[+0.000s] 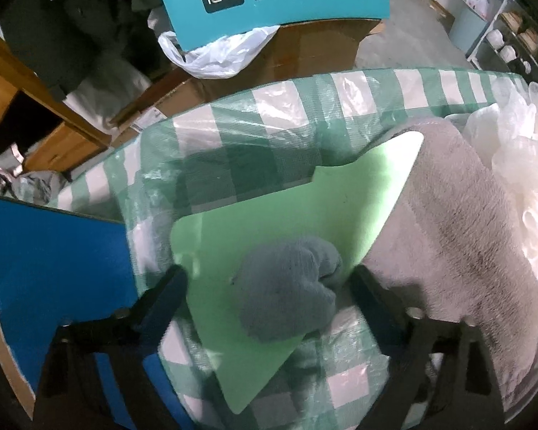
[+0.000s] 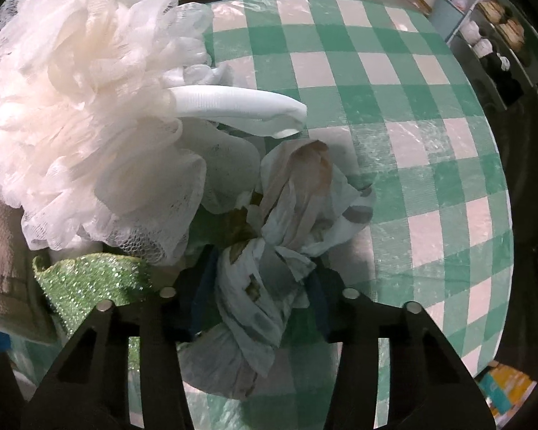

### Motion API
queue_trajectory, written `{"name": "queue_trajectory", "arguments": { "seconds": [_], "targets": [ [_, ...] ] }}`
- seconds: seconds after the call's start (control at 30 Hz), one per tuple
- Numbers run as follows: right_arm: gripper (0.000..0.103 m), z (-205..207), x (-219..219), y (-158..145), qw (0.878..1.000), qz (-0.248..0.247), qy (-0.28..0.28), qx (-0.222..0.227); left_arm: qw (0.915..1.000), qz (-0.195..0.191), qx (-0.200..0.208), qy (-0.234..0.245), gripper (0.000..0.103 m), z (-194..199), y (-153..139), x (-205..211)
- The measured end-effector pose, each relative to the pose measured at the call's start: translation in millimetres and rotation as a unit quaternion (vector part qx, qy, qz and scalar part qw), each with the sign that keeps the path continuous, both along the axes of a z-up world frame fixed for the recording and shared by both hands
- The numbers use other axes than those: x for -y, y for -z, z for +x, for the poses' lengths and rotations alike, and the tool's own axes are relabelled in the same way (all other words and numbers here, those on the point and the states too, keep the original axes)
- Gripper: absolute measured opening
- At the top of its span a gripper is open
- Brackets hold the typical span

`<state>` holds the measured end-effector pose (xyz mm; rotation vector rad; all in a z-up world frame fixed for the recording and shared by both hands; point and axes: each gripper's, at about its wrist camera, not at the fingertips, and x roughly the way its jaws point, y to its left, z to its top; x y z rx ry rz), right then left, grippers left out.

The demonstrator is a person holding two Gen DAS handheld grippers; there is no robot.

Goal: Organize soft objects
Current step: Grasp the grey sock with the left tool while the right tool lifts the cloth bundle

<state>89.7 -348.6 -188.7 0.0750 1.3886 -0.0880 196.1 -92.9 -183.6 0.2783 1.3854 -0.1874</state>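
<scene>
The grey sock (image 1: 287,286) lies balled on a green sheet (image 1: 269,222) near the counter's (image 1: 340,86) left edge, directly between the left tool's (image 1: 269,286) fingers, which stand apart on either side of it, not yet clamped. A grey towel (image 1: 448,222) lies just right of it. The right tool (image 2: 258,297) is clamped on a crumpled cloth (image 2: 269,251) beside the white pouf (image 2: 89,107) and a glittery green scrubber (image 2: 86,283). The left tool probably only needs to close.
</scene>
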Motion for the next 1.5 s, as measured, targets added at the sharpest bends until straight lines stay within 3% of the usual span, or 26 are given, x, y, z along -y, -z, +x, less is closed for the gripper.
{"name": "queue_trajectory", "arguments": {
  "seconds": [0.13, 0.17, 0.27, 0.33, 0.5, 0.67, 0.93, 1.0, 1.07, 1.17, 1.27, 1.5],
  "targets": [
    [0.039, -10.9, -5.3, -7.5, 1.000, -0.001, -0.001, 0.011, 0.9997, -0.023, -0.007, -0.001, 0.061, 0.8, 1.2, 0.3],
    [0.039, -13.4, -5.5, -9.8, 1.000, -0.001, 0.000, 0.014, 0.9996, -0.027, -0.005, 0.003, 0.049, 0.0, 0.5, 1.2],
    [0.039, -20.8, -11.2, -22.5, 1.000, -0.007, -0.001, 0.022, 0.9991, -0.041, -0.004, 0.008, 0.036, -3.0, -2.3, 2.6],
    [0.039, -24.4, -14.4, -28.9, 1.000, -0.007, -0.001, 0.027, 0.9990, -0.043, 0.005, 0.015, 0.034, -6.3, -6.2, 4.1],
    [0.039, -28.0, -21.6, -39.6, 0.999, -0.008, -0.001, 0.034, 0.9983, -0.037, 0.022, 0.039, 0.034, -18.5, -19.3, 7.9],
    [0.039, -27.8, -13.3, -42.8, 0.999, -0.005, 0.000, 0.037, 0.9977, -0.052, 0.003, 0.044, 0.033, -36.1, -25.1, 0.8],
    [0.039, -40.2, -22.0, -55.3, 0.999, 0.000, -0.003, 0.039, 0.9959, -0.069, -0.025, 0.053, 0.034, -89.6, -4.2, 2.8],
    [0.039, -44.2, -25.0, -56.5, 0.999, -0.001, -0.005, 0.039, 0.9961, -0.062, -0.032, 0.054, 0.038, -99.4, 4.5, 2.7],
    [0.039, -47.4, -23.9, -57.5, 0.999, 0.000, -0.008, 0.037, 0.9967, -0.048, -0.035, 0.056, 0.050, -105.5, 12.6, 1.4],
    [0.039, -55.1, -25.7, -59.3, 0.999, 0.000, -0.008, 0.038, 0.9980, -0.023, -0.015, 0.057, 0.067, -113.6, 19.7, -3.8],
    [0.039, -58.2, -27.0, -63.0, 0.999, 0.003, -0.008, 0.040, 0.9982, -0.027, -0.001, 0.054, 0.076, -122.3, 23.0, -11.1],
    [0.039, -58.4, -27.3, -69.1, 0.999, 0.006, -0.010, 0.045, 0.9975, -0.042, -0.001, 0.058, 0.079, -127.4, 37.0, -13.9]
  ]
}}
